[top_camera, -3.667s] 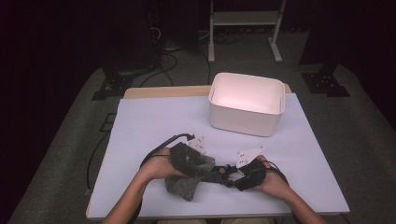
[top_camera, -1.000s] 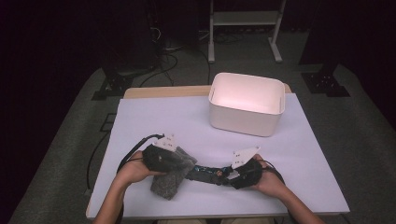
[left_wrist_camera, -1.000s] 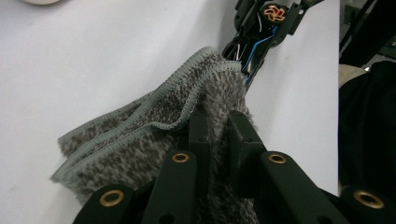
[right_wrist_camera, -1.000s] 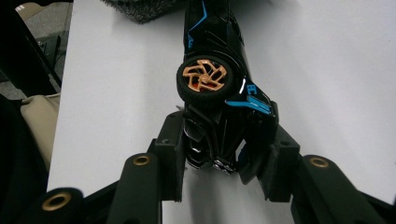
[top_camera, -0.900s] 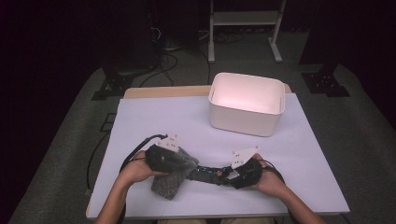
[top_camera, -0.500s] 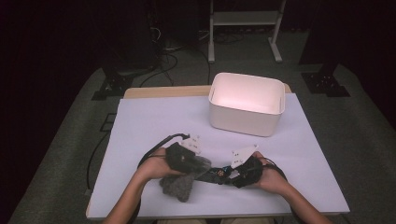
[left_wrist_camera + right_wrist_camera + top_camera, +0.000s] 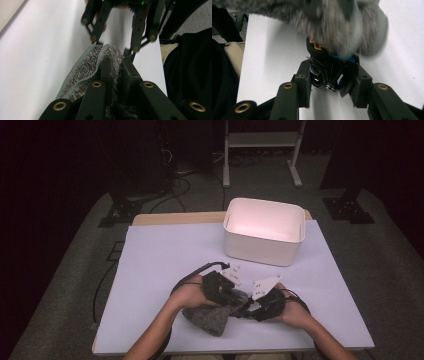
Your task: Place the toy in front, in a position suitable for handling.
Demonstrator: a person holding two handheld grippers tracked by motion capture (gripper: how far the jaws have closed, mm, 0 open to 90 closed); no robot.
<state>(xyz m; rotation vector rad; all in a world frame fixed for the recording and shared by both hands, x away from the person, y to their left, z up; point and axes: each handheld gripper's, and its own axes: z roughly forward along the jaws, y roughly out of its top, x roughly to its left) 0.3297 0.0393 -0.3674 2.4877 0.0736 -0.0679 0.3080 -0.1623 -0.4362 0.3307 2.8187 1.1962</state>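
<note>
The left claw (image 7: 231, 296) has swung back in from nearer the desk's left edge toward the right claw (image 7: 252, 307); a second ago the two stood further apart, with the cloth (image 7: 207, 317) dragged out to the left. Now they meet near the middle of the desk's front edge, so the wiping stroke looks to be running back over the toy (image 7: 329, 71), which suggests the rubbing is mid-cycle rather than done.

The left claw is clamped tight on the cloth: in the left gripper view its jaws pinch a fold of the cloth (image 7: 100, 62), with the right claw's linkage (image 7: 120, 27) just beyond. The right claw is closed on the toy, a small dark thing of hard plastic and metal, with a black rubbery wheel, an orange hub and a blue part, held between the pads.

The cloth is grey, speckled and fuzzy, with a paler ribbed hem; it drapes limply and partly rests on the desk. The desk (image 7: 160, 255) is covered by a smooth white sheet. The bin (image 7: 264, 250), white, rounded and rigid, stands well apart toward the back right.
</note>
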